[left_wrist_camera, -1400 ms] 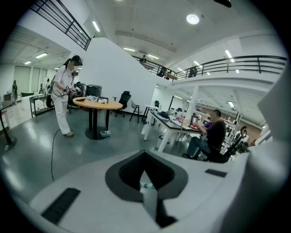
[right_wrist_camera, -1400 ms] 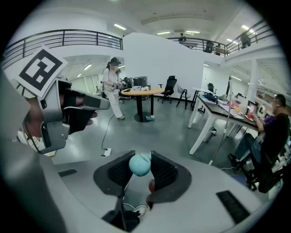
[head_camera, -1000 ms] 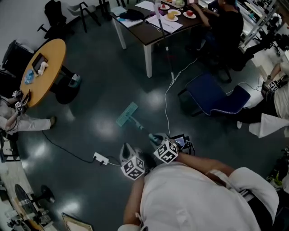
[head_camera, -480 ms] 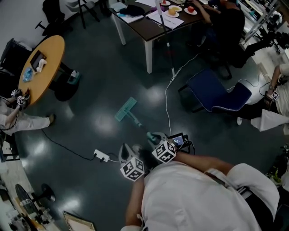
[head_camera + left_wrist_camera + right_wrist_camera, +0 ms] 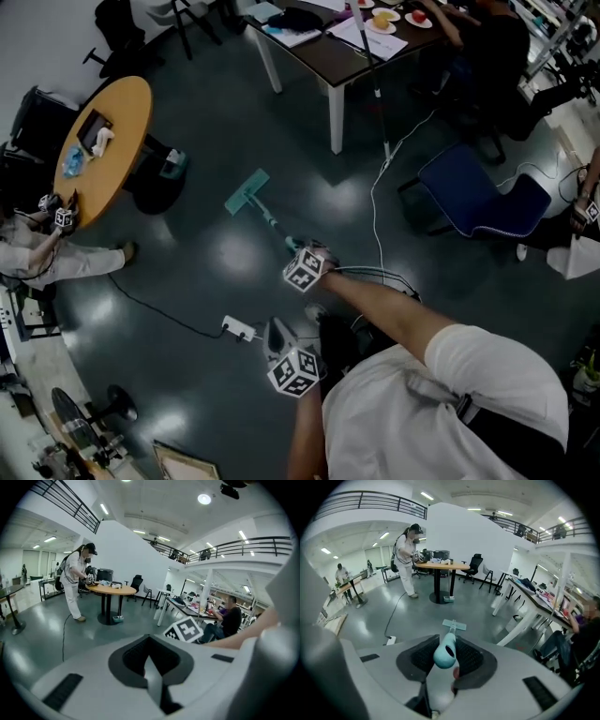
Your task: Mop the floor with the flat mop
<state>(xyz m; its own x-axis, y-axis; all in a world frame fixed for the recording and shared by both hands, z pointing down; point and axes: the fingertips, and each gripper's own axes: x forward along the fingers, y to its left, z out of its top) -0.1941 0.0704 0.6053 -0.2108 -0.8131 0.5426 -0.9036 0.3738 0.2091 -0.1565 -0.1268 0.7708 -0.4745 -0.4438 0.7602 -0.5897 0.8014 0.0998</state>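
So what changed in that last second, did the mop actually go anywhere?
The right gripper, shut on the handle of the teal flat mop, reached forward from the person's body and pushed the mop's head farther out across the dark floor. The left gripper stayed back by the body, jaws together with nothing between them. The white power strip did not move.

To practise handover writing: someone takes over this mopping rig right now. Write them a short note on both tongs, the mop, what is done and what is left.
Right tongs: shut on the teal end of the mop handle.
Left tongs: shut, nothing between them, off the handle.
Mop head: flat on the floor, out ahead, apart from the round table.
Done: the mop is in hand and down on the floor. The pictures do not show which areas are already wiped.
Left: the mopping itself. Probably best to steer round the power strip and its cable.
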